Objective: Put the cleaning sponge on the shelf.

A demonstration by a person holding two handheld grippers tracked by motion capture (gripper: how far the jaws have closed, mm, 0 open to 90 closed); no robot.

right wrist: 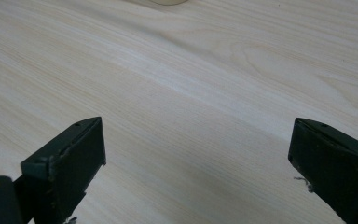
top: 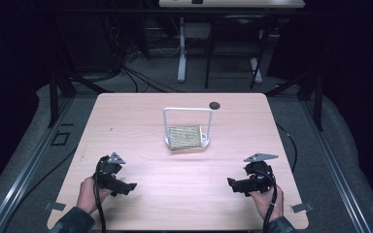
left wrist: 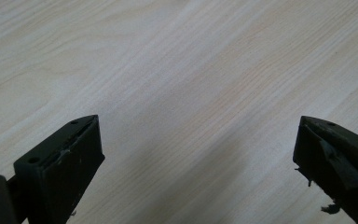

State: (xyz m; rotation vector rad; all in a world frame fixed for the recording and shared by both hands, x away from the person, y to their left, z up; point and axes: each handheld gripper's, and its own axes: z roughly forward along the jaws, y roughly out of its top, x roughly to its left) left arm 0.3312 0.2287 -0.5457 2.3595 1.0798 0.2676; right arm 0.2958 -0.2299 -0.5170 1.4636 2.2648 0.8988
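Observation:
A pale metal stand [top: 187, 127] with an upright rectangular wire frame sits at the middle of the wooden table [top: 141, 116]. A yellowish square pad [top: 185, 137] rests on its base. My left gripper [top: 126, 188] hovers near the front left, held in a hand, pointing right. My right gripper [top: 235, 184] is near the front right, pointing left. In the left gripper view the left gripper [left wrist: 198, 140] is open over bare wood. The right gripper [right wrist: 198, 140] is likewise open over bare wood in its own view. Both are well short of the stand.
A small dark round disc [top: 214, 105] lies on the table behind the stand. Beyond the far edge are black frame legs, cables on the floor and a white table leg [top: 181, 53]. Metal rails run along both sides.

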